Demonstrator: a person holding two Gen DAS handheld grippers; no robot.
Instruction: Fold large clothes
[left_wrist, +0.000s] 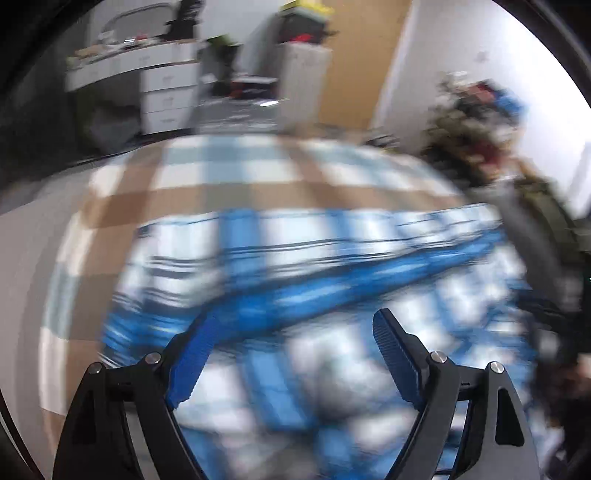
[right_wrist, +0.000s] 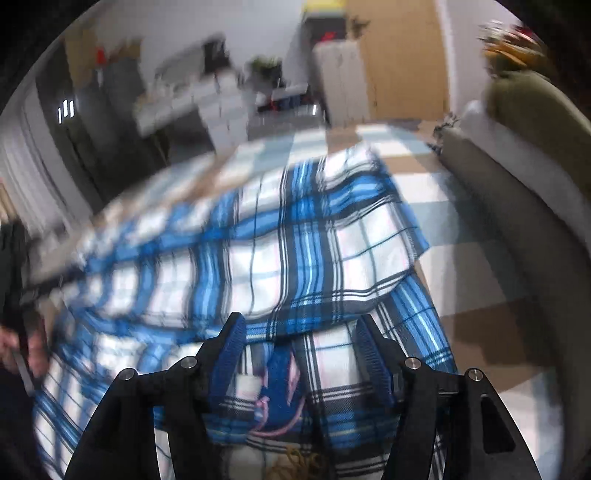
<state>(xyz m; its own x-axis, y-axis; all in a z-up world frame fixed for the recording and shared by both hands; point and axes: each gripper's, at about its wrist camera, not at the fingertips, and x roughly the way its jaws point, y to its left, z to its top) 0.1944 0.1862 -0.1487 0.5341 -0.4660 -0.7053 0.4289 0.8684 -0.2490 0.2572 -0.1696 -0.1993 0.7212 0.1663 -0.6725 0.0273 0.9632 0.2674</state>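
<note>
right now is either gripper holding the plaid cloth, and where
Neither: the left gripper and right gripper both stand open above the blue plaid cloth.

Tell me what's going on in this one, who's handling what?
A person with a handheld gripper in each hand is folding a large blue-and-white plaid garment spread on a checked bed cover. Part of the cloth is already laid over itself. The left gripper is above the fabric with its jaws wide apart and nothing between them. The right gripper also stands open over the near edge, not pinching the cloth. Both views are motion-blurred.
</note>
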